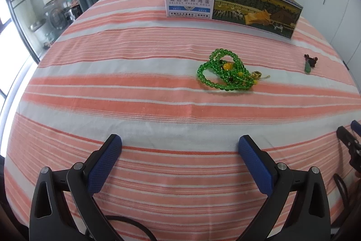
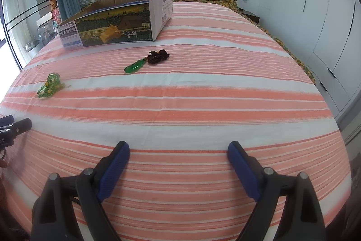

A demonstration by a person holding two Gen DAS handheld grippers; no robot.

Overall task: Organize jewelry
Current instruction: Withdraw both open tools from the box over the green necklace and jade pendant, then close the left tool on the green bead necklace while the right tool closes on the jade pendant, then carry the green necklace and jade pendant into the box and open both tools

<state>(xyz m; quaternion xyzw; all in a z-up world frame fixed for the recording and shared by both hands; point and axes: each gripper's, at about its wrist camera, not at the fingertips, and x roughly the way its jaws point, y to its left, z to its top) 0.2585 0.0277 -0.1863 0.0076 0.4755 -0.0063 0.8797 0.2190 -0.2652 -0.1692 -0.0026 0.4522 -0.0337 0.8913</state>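
Green glass bead necklace [image 1: 227, 70] lies coiled mid-bed, jade pendant [image 2: 133, 67] to its right, cardboard box [image 2: 117, 22] beyond. Our left gripper [image 1: 180, 146] and right gripper [image 2: 178, 150] gape wide, empty. We risk snagging one loop and dragging beads across the striped bedsheet [image 1: 135, 105].

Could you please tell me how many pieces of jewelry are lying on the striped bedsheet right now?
2. The green bead necklace lies in a heap nearer the left side, and the green pendant with its dark beads lies to its right, both before the cardboard box. The box's inside is hidden.
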